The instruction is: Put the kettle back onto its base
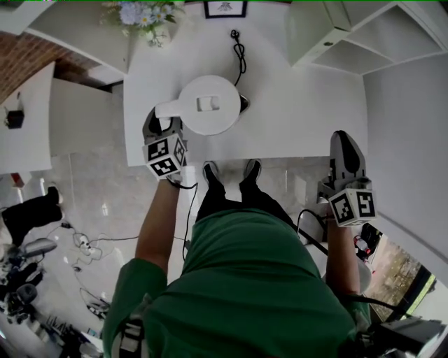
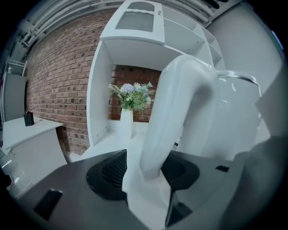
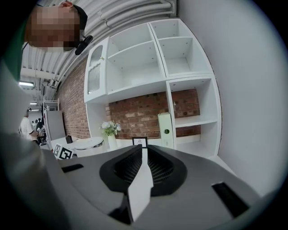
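So the white kettle (image 1: pixel 208 105) sits on the counter (image 1: pixel 301 112), closed on top so no telling what's in it. A dark sliver of its base (image 1: pixel 243 103) pokes out on the right, where the cord (image 1: pixel 240 52) runs off. The left gripper (image 1: pixel 163 122) has its fingers spread wide either side of the kettle's handle (image 2: pixel 175 117), not squeezing it. The right gripper (image 1: pixel 344 140) is near the counter's front right corner, fingers nearly together with nothing in them. At the back, a white vase (image 2: pixel 126 125) holds pale flowers (image 2: pixel 131 95).

Kettle (image 1: pixel 208 105) on table (image 1: pixel 301 119); flowers (image 1: pixel 143 15) behind; a frame (image 1: pixel 225 8), apparently, right of them.
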